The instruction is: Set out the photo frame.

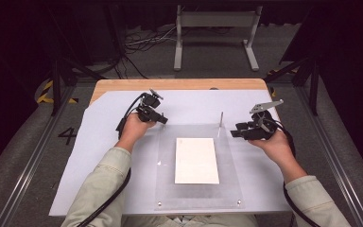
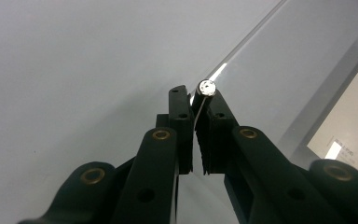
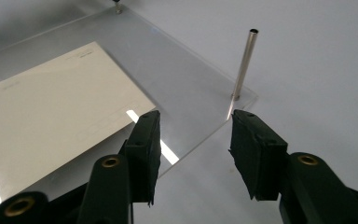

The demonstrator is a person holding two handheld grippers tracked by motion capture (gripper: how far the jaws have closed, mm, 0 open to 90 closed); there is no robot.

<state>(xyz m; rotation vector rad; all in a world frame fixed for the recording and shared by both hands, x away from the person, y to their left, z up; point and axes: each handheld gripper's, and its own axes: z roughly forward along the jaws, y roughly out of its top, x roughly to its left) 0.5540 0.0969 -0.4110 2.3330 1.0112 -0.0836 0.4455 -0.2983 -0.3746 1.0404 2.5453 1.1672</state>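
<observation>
Grey carpeted floor [image 1: 23, 165], white metal stand [image 1: 216, 33] beyond, dark surroundings.

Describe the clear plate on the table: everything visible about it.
The clear plate looks like a see-through acrylic sheet, rectangular, lying flat on a pale grey mat. Small screws sit at its near corners. A thin metal post stands upright at its far right corner; the left gripper is shut on another post at the far left corner. A white sheet lies at its middle.
</observation>
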